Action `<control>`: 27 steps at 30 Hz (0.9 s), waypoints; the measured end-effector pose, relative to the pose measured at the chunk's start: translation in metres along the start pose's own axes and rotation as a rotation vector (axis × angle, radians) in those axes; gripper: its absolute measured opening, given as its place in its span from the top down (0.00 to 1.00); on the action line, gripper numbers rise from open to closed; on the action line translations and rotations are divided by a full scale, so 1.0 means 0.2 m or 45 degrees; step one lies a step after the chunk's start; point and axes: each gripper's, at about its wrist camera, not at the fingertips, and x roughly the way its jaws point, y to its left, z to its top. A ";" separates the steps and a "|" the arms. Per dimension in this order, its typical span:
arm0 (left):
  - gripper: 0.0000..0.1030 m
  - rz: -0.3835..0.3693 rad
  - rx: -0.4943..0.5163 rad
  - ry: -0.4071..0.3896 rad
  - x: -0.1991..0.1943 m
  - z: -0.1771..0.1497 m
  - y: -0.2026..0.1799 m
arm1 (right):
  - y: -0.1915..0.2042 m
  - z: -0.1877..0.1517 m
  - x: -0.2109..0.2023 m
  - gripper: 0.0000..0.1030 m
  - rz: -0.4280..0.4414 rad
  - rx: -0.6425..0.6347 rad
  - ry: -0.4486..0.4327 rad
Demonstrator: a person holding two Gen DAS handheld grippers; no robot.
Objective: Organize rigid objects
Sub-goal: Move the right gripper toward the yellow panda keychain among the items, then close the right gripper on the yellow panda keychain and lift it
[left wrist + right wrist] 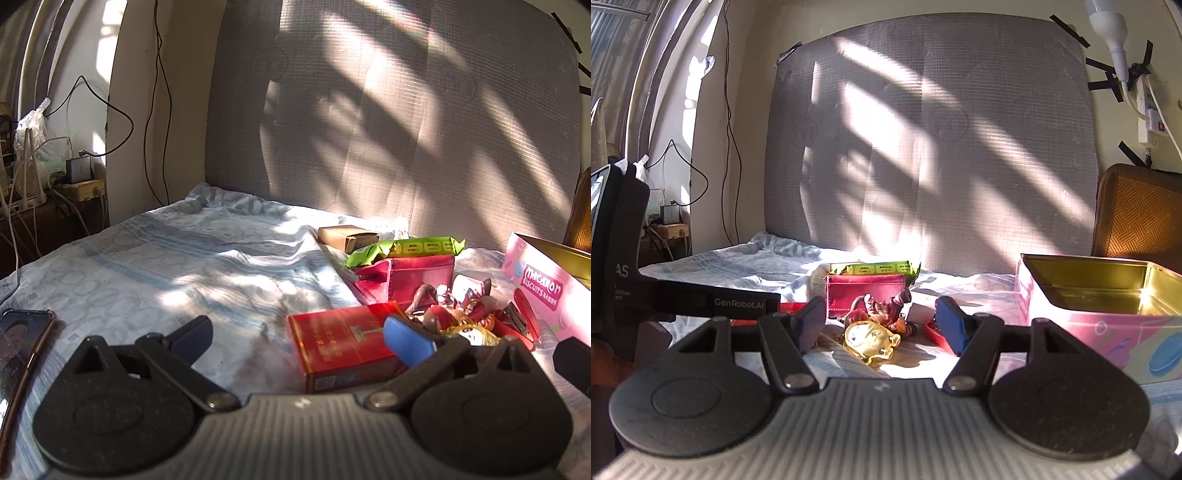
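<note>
Gleaming rectangular metal tin (pixel 1108 291) interior.

1 tin (pixel 1108 291), 1 figurine (pixel 875 325), 2 red boxes (pixel 343 350).

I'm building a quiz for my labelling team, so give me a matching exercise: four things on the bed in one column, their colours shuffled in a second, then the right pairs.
Things:
1. biscuit tin
2. wallet
3. snack packet
4. small carton

Colours:
A. green
B. brown
C. pink outside, gold inside
D. dark red

Pairs: 1-C, 2-D, 3-A, 4-B
</note>
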 end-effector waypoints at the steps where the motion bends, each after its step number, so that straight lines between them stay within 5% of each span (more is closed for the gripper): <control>1: 0.01 -0.001 0.001 0.001 0.00 0.00 0.00 | 0.00 0.00 0.00 0.35 0.000 0.000 0.003; 13: 0.05 -0.059 -0.016 -0.012 -0.01 0.00 0.02 | 0.01 0.00 0.04 0.41 0.023 -0.004 0.064; 17: 0.07 -0.167 -0.089 -0.020 -0.02 0.00 0.07 | 0.00 0.00 0.12 0.43 0.069 0.015 0.183; 19: 0.10 -0.221 -0.123 -0.015 -0.02 0.00 0.10 | -0.01 0.00 0.18 0.54 0.093 0.036 0.268; 27: 0.21 -0.325 -0.126 -0.014 -0.02 0.00 0.09 | 0.00 0.03 0.51 0.54 0.091 -0.005 0.452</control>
